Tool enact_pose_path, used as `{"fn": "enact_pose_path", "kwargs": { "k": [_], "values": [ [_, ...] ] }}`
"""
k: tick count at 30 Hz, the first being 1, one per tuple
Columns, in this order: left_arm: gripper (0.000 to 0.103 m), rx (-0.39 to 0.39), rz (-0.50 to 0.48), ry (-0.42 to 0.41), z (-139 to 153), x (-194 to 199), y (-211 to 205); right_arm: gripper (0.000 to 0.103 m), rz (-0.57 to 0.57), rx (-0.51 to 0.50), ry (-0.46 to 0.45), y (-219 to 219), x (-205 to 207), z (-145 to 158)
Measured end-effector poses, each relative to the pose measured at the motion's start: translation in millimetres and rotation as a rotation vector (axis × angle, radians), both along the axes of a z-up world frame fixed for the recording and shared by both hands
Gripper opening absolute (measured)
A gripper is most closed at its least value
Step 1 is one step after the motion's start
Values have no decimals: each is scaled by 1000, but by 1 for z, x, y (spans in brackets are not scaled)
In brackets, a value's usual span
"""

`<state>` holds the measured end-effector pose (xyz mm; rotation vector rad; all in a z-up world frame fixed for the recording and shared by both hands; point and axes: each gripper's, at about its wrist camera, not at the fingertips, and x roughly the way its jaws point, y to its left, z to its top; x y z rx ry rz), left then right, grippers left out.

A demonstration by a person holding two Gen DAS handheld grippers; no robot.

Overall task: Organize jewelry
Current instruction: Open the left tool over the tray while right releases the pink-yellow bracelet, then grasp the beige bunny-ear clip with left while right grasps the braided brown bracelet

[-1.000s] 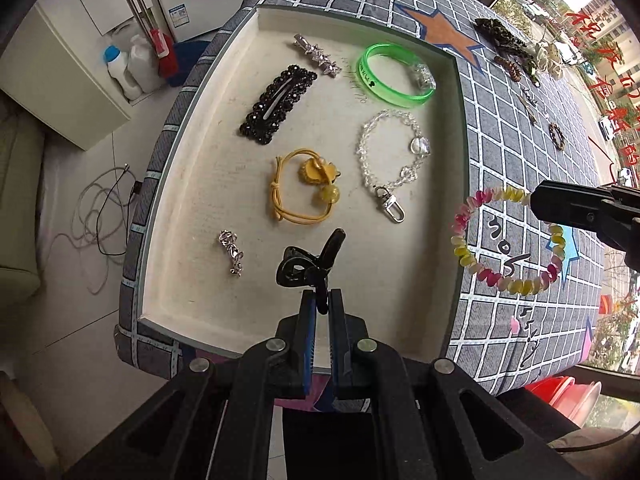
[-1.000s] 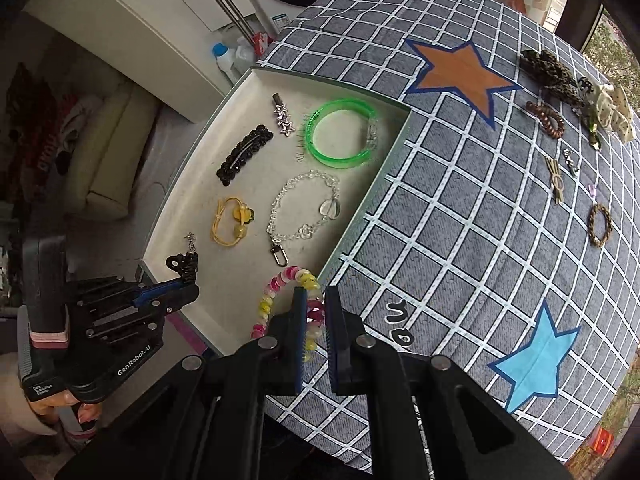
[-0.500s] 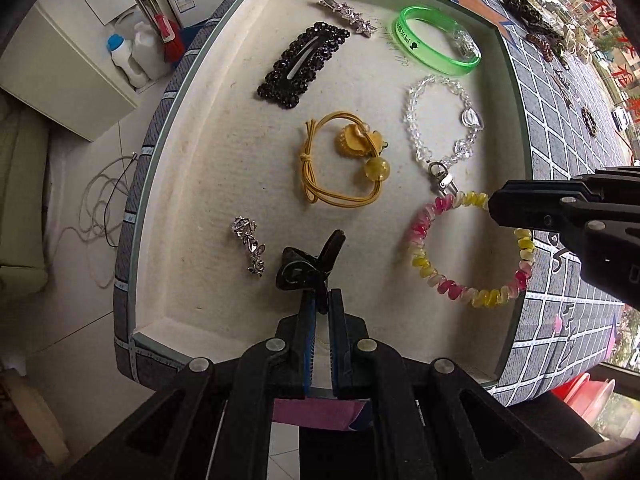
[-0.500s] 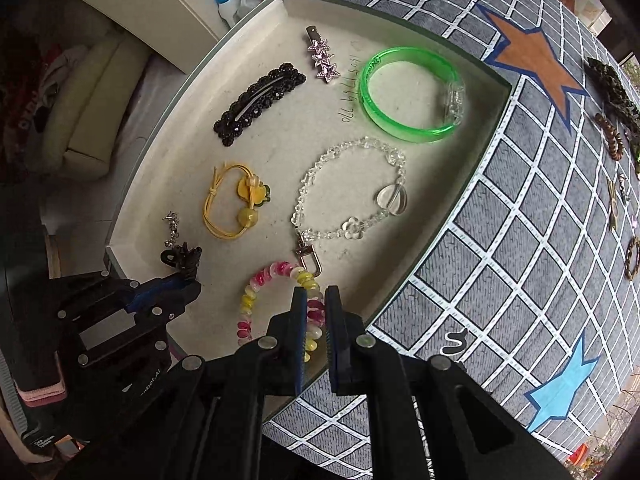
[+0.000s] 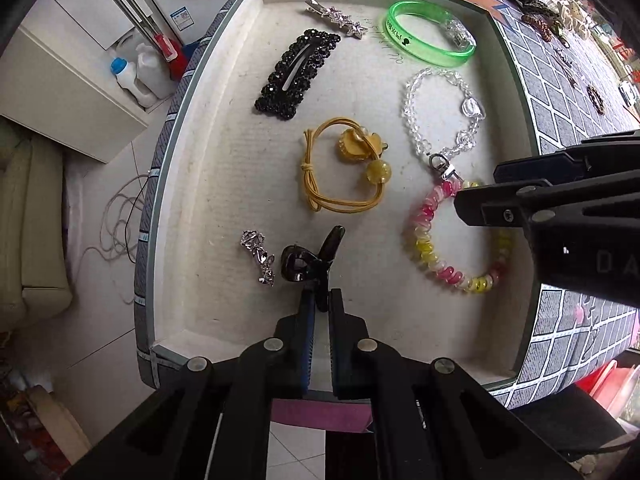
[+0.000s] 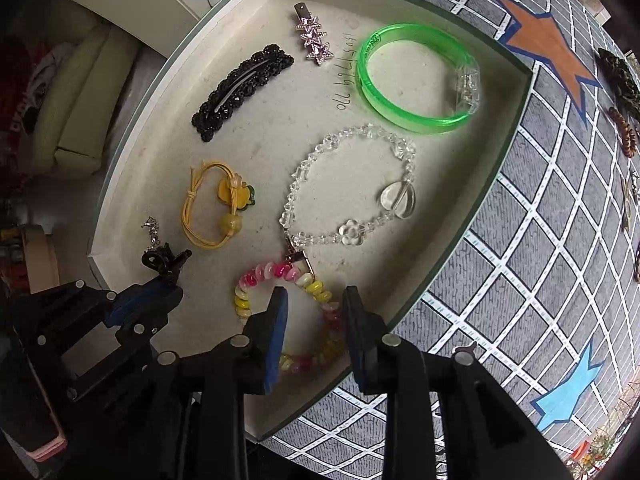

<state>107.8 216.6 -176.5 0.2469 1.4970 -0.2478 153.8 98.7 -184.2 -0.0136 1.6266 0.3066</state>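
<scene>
My left gripper [image 5: 320, 300] is shut on a small black claw clip [image 5: 308, 260] and holds it just above the near end of the cream-lined tray [image 5: 160, 184], beside a silver charm [image 5: 258, 258]. My right gripper [image 6: 314, 300] hangs over the tray's near right corner. Its jaws are opening, and the pads stand clear of the pink and yellow bead bracelet [image 6: 256, 276], which lies flat on the tray floor beneath them. In the left wrist view that bracelet [image 5: 420, 248] shows under the right gripper [image 5: 480, 188].
Also in the tray lie a green bangle [image 6: 416, 80], a clear crystal bracelet [image 6: 352, 184], a yellow hair tie [image 6: 216, 208], a black rhinestone clip [image 6: 240, 88] and a star clip [image 6: 314, 42]. More jewelry [image 6: 620, 76] sits on the checked cloth at far right.
The right gripper came down into the tray with the bead bracelet and opened, leaving it on the tray floor. The left gripper sank a little, still holding the clip.
</scene>
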Motion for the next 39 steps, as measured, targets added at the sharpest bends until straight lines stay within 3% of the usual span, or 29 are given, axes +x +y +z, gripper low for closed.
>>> {"fn": "enact_pose_path", "kwargs": {
  "k": [3, 8, 14, 21, 22, 23, 24, 25, 31, 39],
  "values": [
    [13, 8, 7, -11, 4, 1, 5, 67, 11, -3, -41, 8, 3, 13],
    [13, 17, 3, -34, 14, 3, 1, 67, -23, 10, -88, -5, 11, 37],
    [13, 13, 2, -46, 27, 7, -7, 75, -82, 6, -137, -45, 12, 66],
    [14, 19, -31, -45, 34, 8, -21, 76, -207, -10, -126, -92, -4, 70],
    [22, 24, -32, -52, 36, 7, -23, 76, -223, -15, -123, -99, -8, 69],
    [72, 36, -31, -60, 38, 7, -25, 77, -240, -18, -120, -107, -11, 68],
    [103, 60, -25, -73, 40, 7, -27, 80, -259, -21, -119, -113, -13, 65],
    [103, 70, -30, -104, 43, 7, -29, 80, -278, -22, -117, -121, -17, 64],
    [103, 110, -95, -114, 48, 13, -51, 80, -369, -31, -107, -163, -34, 60],
    [103, 53, -159, -145, 86, 31, -118, 83, -535, -67, -119, -245, -45, 61]
  ]
}}
